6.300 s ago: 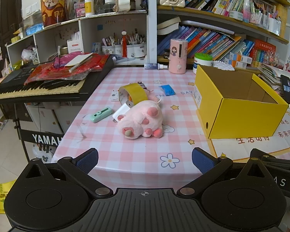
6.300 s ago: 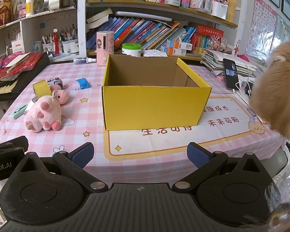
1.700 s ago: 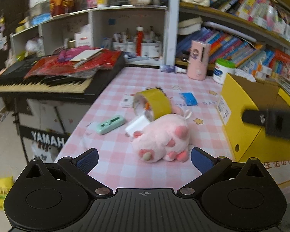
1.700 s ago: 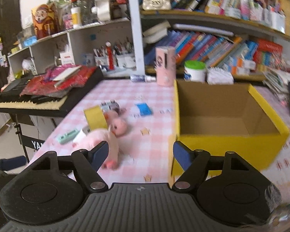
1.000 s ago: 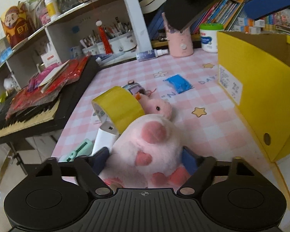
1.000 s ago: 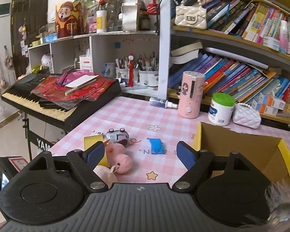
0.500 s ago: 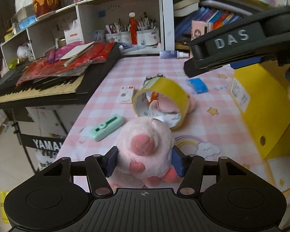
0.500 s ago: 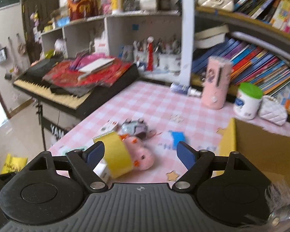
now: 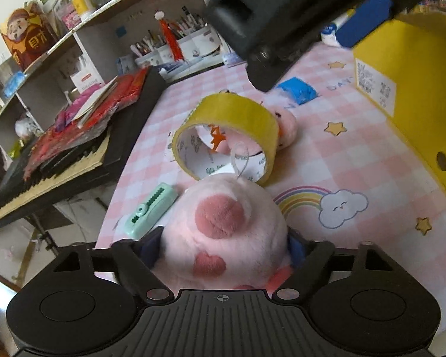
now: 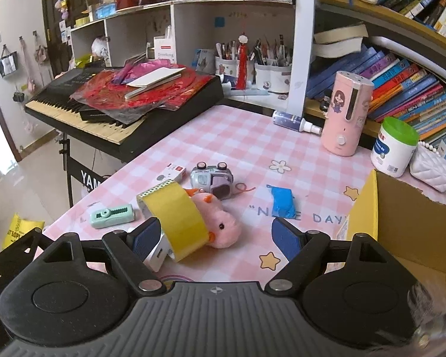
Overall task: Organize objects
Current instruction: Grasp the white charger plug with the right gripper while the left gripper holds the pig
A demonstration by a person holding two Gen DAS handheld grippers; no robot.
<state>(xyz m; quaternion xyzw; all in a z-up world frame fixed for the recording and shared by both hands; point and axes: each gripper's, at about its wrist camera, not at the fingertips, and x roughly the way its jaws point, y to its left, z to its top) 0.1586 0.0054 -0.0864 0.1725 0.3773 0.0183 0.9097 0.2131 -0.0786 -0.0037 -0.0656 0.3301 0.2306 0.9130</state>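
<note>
**benchwarmer:** Left claw [image 9: 223, 247] has the big pink plush [image 9: 223, 232] sitting between its jaws, down at the near edge of the bench [image 9: 356, 154], and the jaws are opening around it right now. The blue pads [image 9: 150, 245] sit right at the fur on both sides and I can't tell if they're actually squeezing. Why's it gone in so deep on the toy?

**tapehoarder:** My guess: soft round thing, so you straddle the fattest part or it just squishes out. Right claw [image 10: 217, 238] is spread wide with nothing pinched. It hangs over the yellow tape roll [image 10: 175, 217], which leans on the small pink chick plush [image 10: 223, 223] near the middle of the bench. The left pad is just beside the roll, not touching as far as I can see.

**benchwarmer:** So two pickups at once?

**tapehoarder:** Looks like it. The yellow cardboard box [image 10: 401, 208] stands open-topped at the right edge, so that's probably where everything ends up. None of the loose bits are in it yet: the mint green cutter [image 10: 111, 215] near the left edge, plus the toy car [image 10: 211, 177] and the blue pouch [image 10: 282, 200] further back.

**benchwarmer:** Risk?

**tapehoarder:** That roll is propped on its edge. Nudge it and I'd expect it to roll.
</note>
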